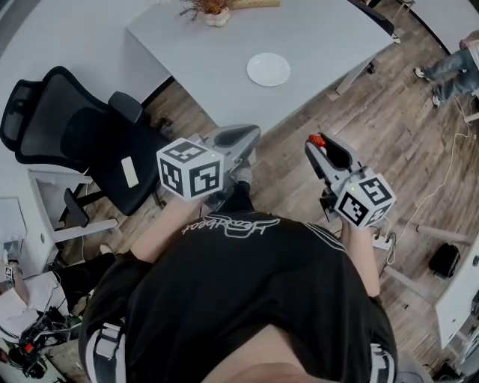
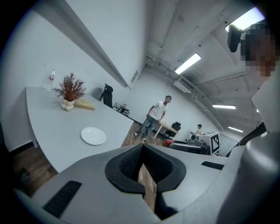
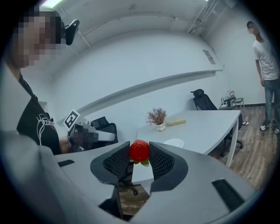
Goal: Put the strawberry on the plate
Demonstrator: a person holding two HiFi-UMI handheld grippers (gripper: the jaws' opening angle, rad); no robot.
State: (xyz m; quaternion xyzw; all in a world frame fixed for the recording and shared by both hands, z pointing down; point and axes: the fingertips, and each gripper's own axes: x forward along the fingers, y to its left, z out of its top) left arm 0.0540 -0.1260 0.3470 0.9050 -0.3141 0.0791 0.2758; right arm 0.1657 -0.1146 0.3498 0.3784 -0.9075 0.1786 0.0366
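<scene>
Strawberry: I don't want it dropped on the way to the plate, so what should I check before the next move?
1. Strawberry sits between the right gripper pads: ok.
2. Grip firm enough for the carry: cannot tell.
3. Plate bare and ready on the table: ok.
4. Right gripper above the plate: not ok. It is over the floor, short of the table edge.
5. Left gripper shut, empty and beside the route: ok.
6. Vase well apart from the plate: ok.
</scene>
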